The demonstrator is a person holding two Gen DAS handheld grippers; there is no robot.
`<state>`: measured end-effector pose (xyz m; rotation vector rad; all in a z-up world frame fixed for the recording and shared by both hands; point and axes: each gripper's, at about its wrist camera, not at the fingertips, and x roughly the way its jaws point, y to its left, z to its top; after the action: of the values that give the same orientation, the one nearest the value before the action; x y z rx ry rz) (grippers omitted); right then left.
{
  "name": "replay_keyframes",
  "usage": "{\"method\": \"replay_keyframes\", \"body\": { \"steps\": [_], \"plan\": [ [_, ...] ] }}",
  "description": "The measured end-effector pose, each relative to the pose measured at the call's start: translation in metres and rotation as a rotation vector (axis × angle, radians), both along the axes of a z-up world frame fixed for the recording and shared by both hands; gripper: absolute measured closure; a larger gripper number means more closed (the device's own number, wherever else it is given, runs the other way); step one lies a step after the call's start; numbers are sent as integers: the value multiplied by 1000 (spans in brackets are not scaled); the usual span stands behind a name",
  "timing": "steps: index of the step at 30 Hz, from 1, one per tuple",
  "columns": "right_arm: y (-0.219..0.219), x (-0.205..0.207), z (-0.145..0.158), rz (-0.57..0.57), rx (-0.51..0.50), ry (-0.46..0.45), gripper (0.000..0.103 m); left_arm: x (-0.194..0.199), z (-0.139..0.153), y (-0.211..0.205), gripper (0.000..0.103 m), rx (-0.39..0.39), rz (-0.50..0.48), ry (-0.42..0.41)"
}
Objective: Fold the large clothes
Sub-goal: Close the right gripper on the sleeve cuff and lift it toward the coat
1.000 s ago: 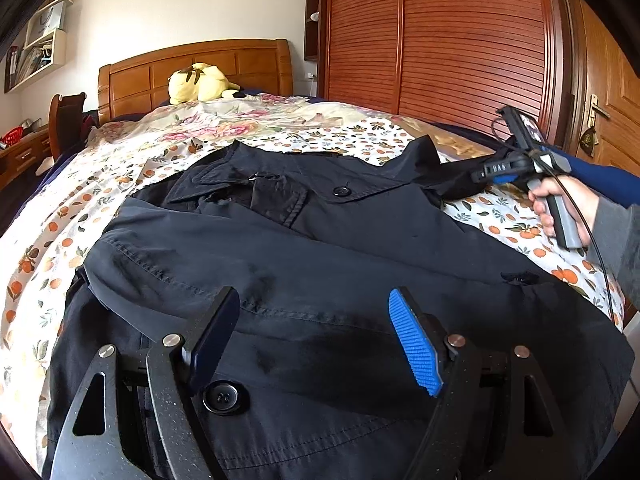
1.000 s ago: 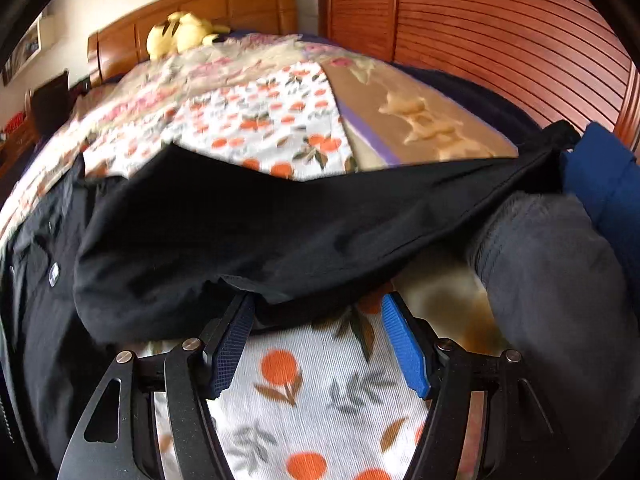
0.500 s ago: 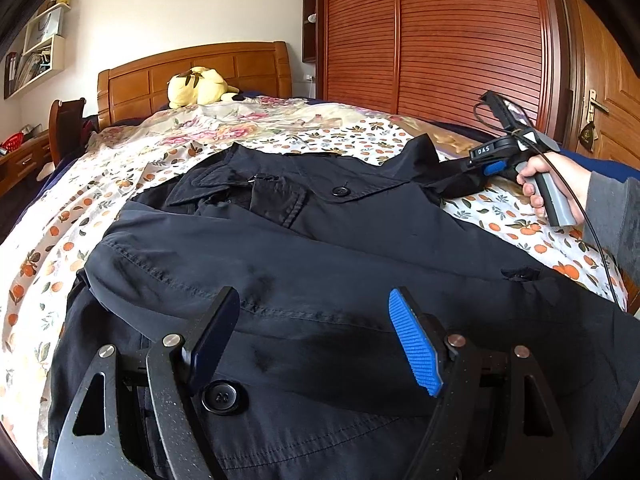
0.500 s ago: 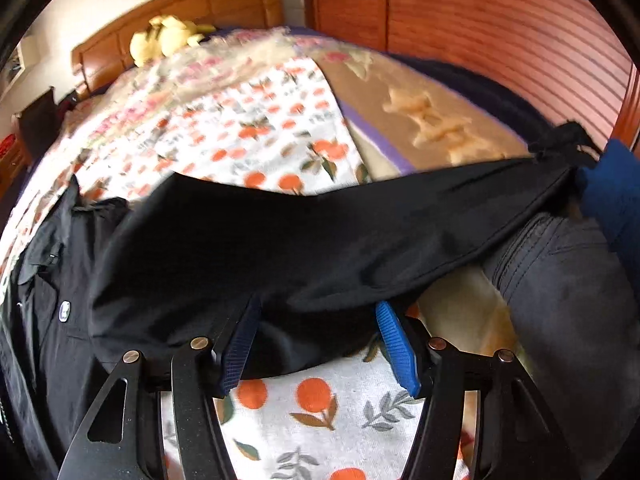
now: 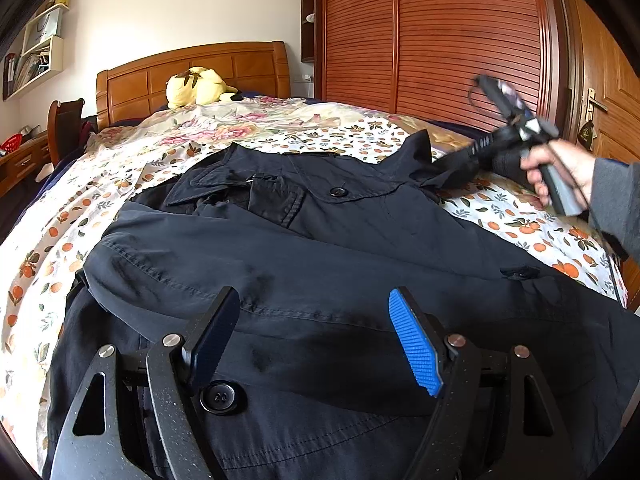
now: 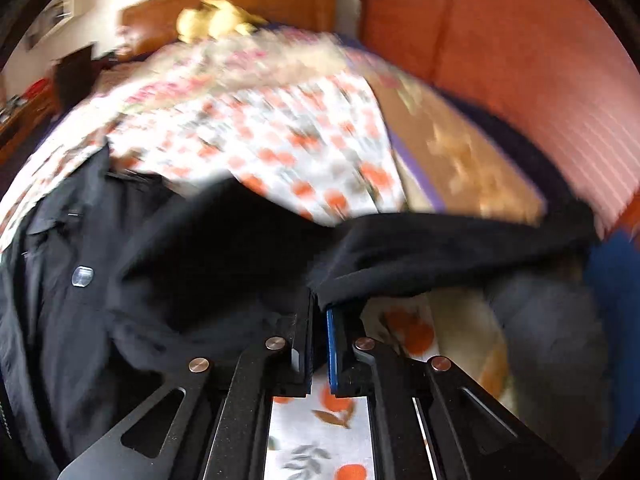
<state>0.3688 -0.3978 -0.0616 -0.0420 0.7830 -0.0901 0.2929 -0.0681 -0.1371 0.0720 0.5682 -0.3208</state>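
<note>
Black coat (image 5: 320,256) on a white bedspread (image 5: 60,232) (orange-fruit print), yellow plush (image 5: 196,86).

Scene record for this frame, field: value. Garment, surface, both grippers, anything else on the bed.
garment: black coat, spread front-up, one sleeve pulled out sideways
surface: bed with orange-print sheet
left gripper: open, above the coat's lower front, holding nothing
right gripper: fingers shut on the sleeve's edge; view motion-blurred
other: yellow plush toy by the headboard
</note>
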Motion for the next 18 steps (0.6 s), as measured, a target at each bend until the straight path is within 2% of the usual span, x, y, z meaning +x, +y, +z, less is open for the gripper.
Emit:
{"method": "replay_keyframes", "body": {
  "steps": [3,6,11,14,16,18],
  "plan": [
    [37,-17,31,121,-24,-87,98,1,-1,0,25,1,0,2],
    [78,-40,50,263,-2,-131,98,1,-2,-1,25,3,-1,4],
    [141,-71,41,450,-16,-88,98,2,-2,0,25,-3,3,3],
    [158,-83,25,489,-28,-27,98,2,-2,1,25,-7,4,3],
    [156,-87,21,473,-31,-1,98,2,-1,1,25,-8,4,3],
    [151,-90,22,451,-21,14,93,1,-1,1,25,-8,4,3]
  ]
}}
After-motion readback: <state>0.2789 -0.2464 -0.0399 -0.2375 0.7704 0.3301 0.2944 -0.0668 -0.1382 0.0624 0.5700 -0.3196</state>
